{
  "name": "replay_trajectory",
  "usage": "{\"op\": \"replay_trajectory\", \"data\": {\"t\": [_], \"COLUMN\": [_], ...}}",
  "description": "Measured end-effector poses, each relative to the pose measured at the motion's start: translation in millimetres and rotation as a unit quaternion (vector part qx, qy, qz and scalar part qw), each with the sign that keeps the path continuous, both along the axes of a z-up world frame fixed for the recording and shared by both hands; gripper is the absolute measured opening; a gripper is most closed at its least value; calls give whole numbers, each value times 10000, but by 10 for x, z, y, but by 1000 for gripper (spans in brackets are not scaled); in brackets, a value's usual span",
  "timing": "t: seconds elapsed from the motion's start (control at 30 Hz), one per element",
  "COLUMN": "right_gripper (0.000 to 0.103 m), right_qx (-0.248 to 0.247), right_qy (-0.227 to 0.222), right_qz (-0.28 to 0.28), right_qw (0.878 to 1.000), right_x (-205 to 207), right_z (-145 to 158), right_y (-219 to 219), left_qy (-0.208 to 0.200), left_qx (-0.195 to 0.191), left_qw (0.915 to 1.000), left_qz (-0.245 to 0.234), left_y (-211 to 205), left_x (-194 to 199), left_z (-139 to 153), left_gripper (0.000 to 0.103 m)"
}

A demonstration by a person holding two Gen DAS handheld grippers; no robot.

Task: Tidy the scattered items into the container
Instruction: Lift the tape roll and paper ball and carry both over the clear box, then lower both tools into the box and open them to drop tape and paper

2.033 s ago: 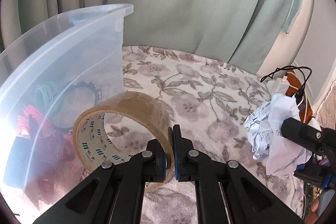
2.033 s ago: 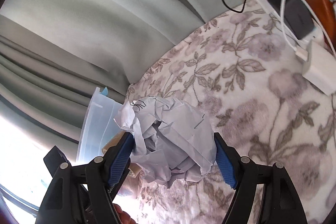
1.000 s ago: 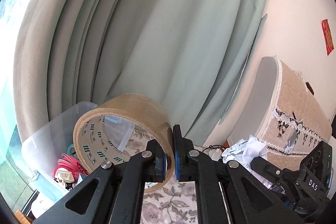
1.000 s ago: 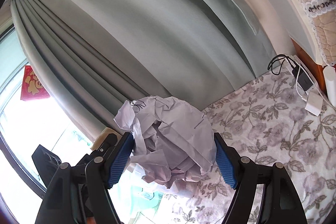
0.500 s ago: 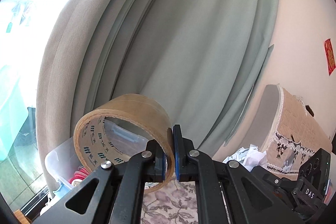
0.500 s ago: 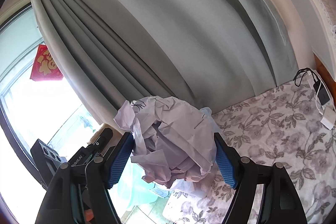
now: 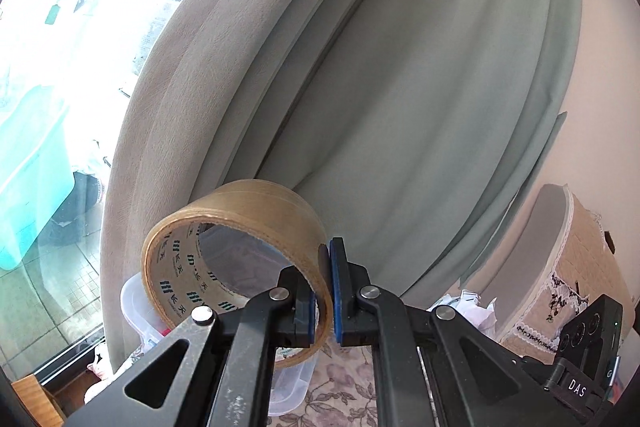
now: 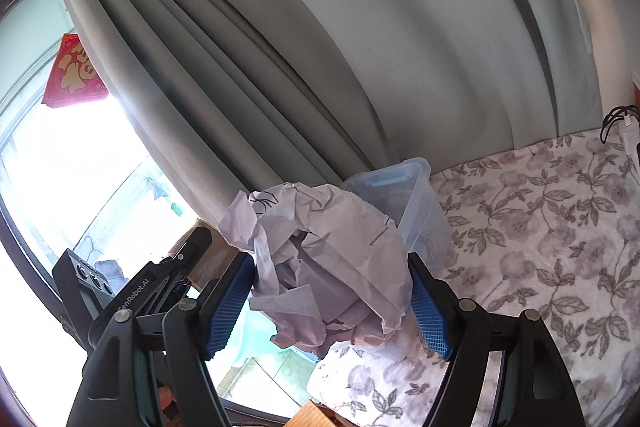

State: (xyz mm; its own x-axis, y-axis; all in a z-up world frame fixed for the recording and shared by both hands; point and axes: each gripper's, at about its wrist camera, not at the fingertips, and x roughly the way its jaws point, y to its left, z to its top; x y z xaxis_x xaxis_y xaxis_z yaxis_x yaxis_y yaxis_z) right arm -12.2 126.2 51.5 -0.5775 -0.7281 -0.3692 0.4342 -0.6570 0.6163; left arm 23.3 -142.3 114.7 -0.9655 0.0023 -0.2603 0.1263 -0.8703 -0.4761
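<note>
The left gripper [image 7: 326, 291] has its jaws clamped on the wall of a tape roll [image 7: 236, 251], one blue pad inside the ring and one outside. The brown roll stands on edge, its open core facing left and printed with dark marks on the inner card. It is held up in the air, above and in front of the bin [image 7: 288, 387], whose clear rim shows below and through the core. Behind it hangs a grey-green curtain [image 7: 400, 87], with a bright window [image 7: 60, 67] to the left.

The right gripper [image 8: 332, 291] has its jaws spread wide and pressed against both sides of a paper ball [image 8: 328, 267], a crumpled pale wad that fills the gap between the blue pads [image 8: 228, 301]. The ball is held off the surface. In the right wrist view the bin [image 8: 416, 207] sits just behind the paper, a clear plastic tub with a blue latch at its rim, standing at the left edge of a floral cloth [image 8: 540, 227] near the curtain [image 8: 320, 27]. Its contents are mostly hidden by the paper.

The left gripper's body [image 8: 132, 291] shows to the left of the paper ball in that view. A black cable [image 8: 616, 119] lies at the far right edge of the cloth, and a red hanging [image 8: 74, 71] is on the window.
</note>
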Motion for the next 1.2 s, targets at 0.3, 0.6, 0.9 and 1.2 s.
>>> {"op": "replay_trajectory", "data": {"t": [0.3, 0.6, 0.9, 1.2], "right_gripper": [78, 78, 78, 78], "right_qx": [284, 526, 588, 610], "right_qy": [-368, -578, -678, -551], "right_qz": [314, 593, 722, 809], "right_qw": [9984, 9952, 9933, 9933], "right_x": [-273, -496, -710, -852], "right_z": [-368, -604, -737, -747], "right_y": [-286, -531, -714, -811], "left_qy": [-329, -596, -686, -1054], "left_qx": [309, 513, 554, 896], "left_qw": [9990, 9969, 9959, 9902], "left_qz": [52, -61, -184, -201], "left_y": [-261, -386, -428, -542], "left_x": [-193, -374, -558, -744], "left_z": [-280, -488, -576, -788], "left_gripper": [6, 6, 6, 8]}}
